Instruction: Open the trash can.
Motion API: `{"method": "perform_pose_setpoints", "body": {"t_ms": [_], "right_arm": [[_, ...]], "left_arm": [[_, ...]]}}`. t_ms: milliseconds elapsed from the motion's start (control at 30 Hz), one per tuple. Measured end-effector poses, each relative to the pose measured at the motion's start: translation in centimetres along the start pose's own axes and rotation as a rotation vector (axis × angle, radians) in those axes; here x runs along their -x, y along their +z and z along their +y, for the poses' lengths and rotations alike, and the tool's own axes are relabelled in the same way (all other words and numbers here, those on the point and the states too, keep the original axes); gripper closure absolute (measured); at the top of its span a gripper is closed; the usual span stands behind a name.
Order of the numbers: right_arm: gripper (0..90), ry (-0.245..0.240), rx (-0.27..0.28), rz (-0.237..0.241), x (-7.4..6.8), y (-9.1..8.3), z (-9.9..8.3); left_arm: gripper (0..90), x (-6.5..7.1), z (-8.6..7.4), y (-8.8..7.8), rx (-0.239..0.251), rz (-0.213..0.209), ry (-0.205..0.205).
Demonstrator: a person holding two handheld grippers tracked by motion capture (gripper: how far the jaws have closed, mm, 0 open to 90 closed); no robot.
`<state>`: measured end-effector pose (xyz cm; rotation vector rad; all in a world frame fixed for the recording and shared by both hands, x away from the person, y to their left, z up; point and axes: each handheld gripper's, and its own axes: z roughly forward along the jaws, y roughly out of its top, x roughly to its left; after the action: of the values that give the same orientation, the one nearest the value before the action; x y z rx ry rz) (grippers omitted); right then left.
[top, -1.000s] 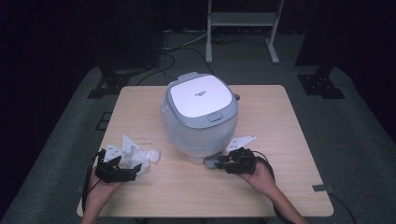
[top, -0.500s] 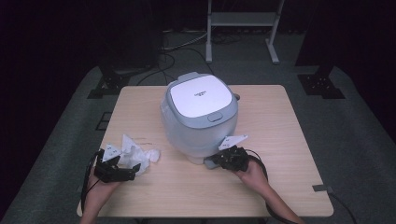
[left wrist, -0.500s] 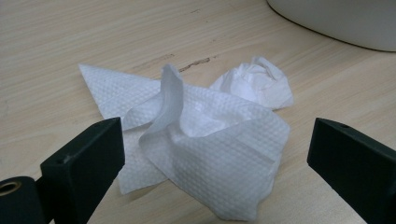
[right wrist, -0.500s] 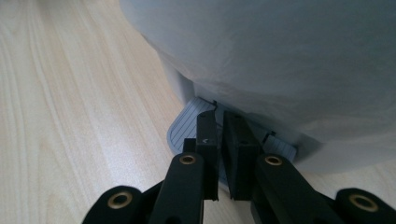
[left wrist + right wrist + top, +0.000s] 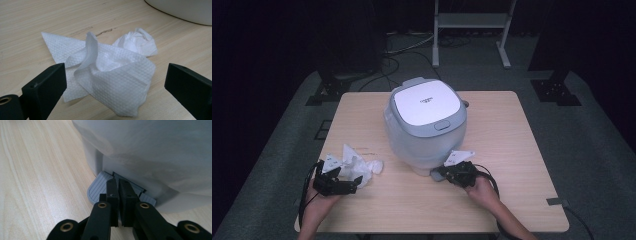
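A white and grey rice cooker (image 5: 424, 120) stands in the middle of the table with its lid down. A small grey ribbed tab (image 5: 435, 173) juts out at the foot of its near side. My right gripper (image 5: 446, 172) lies low on the table and points at that tab (image 5: 97, 188). Its jaws (image 5: 118, 187) have just been closing and now stand together over the tab, with nothing visible between them. My left gripper (image 5: 357, 181) is open, one jaw on each side of a crumpled white paper towel (image 5: 112, 65) without touching it.
A second, balled-up piece of paper (image 5: 137, 41) lies just beyond the towel, towards the cooker (image 5: 185, 10). The wooden table (image 5: 502, 130) has bare room on its right half and along the front edge. The floor around it is dark, with cables and stand legs behind.
The right gripper has edged slightly left, closer to the cooker's foot. The left gripper and the paper have stayed where they were.
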<state>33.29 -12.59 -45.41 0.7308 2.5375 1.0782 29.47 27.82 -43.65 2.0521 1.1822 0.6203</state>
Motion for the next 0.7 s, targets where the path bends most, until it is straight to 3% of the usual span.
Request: {"method": "perform_pose_setpoints", "body": {"t_ms": [100, 300, 367, 700], "right_arm": [[88.4, 0.006, -0.001, -0.002, 0.0, 0.1, -0.1], [88.4, -0.030, -0.014, -0.050, -0.8, 0.8, -0.7], [88.4, -0.006, -0.013, -0.033, -0.6, 0.9, -0.8], [88.6, 0.001, -0.003, -0.047, -0.6, 1.0, -1.0]], "left_arm": [[3.2, 0.0, 0.0, 0.0, 0.000, 0.000, 0.001], [3.2, -0.1, -0.1, 0.1, -0.005, -0.005, -0.001], [3.2, -0.1, -0.1, 0.1, -0.008, -0.007, -0.002], [3.7, -0.6, -0.3, 0.0, -0.012, 0.001, -0.010]]}}
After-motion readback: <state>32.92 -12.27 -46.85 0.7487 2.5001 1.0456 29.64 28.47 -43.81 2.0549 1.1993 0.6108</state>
